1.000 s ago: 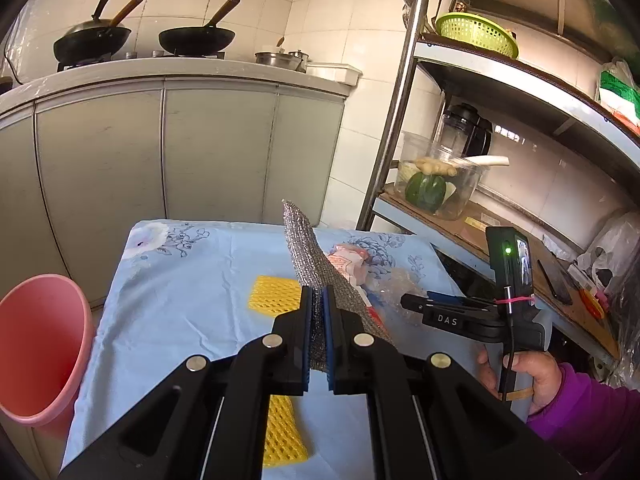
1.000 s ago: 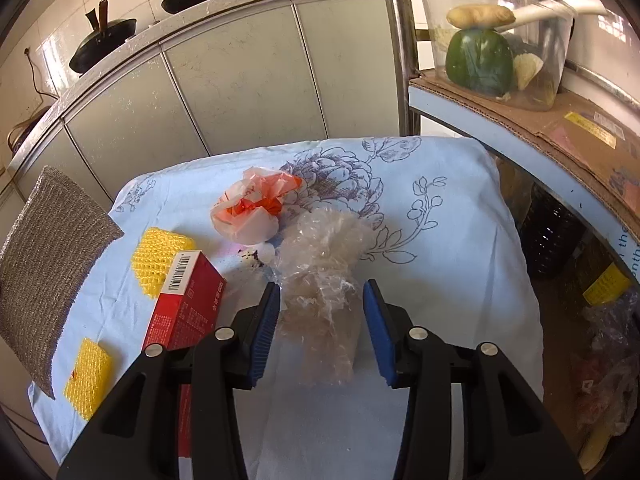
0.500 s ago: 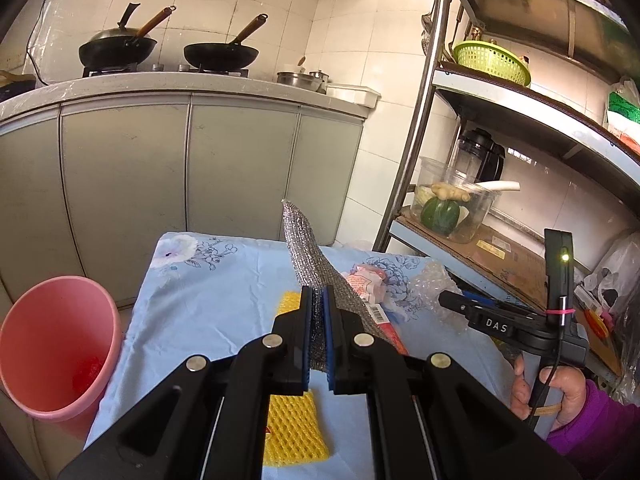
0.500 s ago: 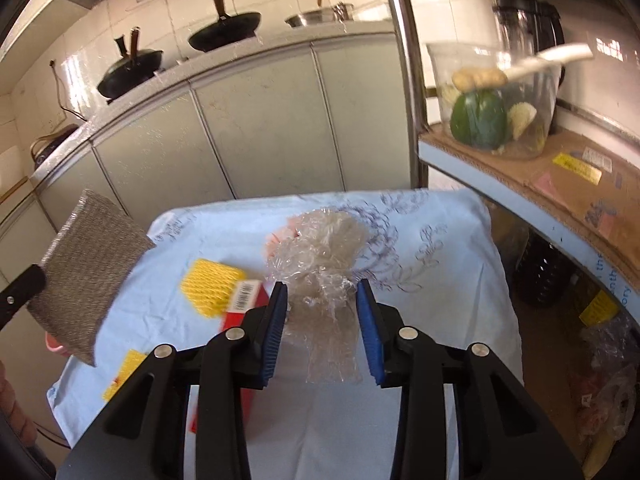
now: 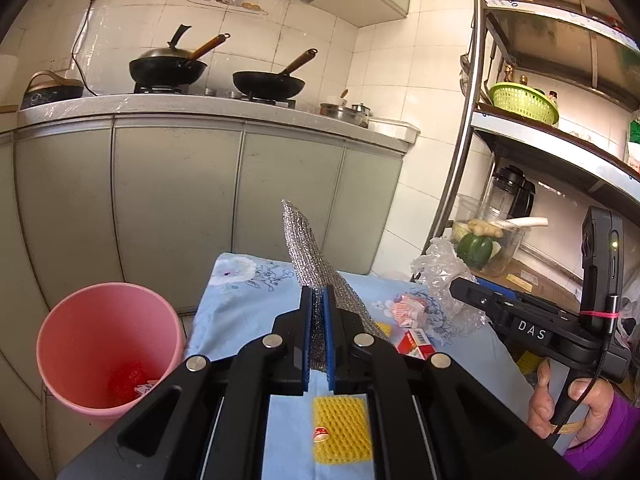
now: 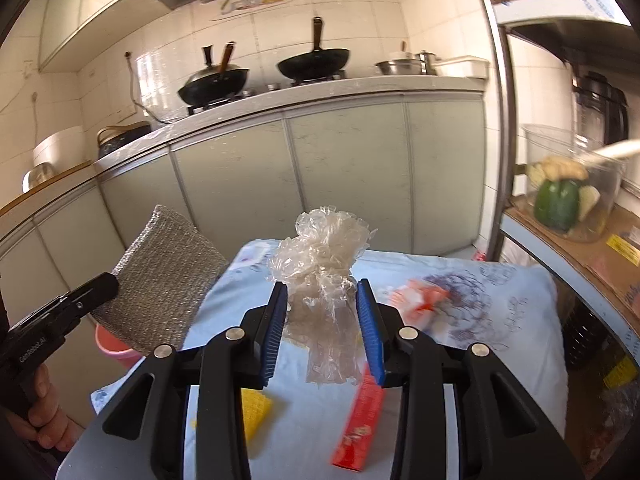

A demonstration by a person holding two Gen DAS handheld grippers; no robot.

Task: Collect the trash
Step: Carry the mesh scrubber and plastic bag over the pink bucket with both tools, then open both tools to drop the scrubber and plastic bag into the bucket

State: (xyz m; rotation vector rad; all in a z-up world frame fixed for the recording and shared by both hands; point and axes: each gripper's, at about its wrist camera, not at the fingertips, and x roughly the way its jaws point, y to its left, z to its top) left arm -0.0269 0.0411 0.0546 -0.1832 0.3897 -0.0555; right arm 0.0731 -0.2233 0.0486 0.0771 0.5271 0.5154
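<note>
In the right wrist view, the red box (image 6: 358, 428) near the table's (image 6: 500, 320) front edge and the orange-and-white wrapper (image 6: 418, 298) toward its back edge are motion-blurred; print unreadable. The right gripper's fingers (image 6: 276, 320) cover part of a yellow foam net (image 6: 256, 410). The mesh pad (image 6: 160, 280) hides most of the pink bin (image 6: 112, 346). In the left wrist view, the left gripper (image 5: 318, 336) masks the pad's lower end; the bin holds something red (image 5: 128, 376), possibly a wrapper.
</note>
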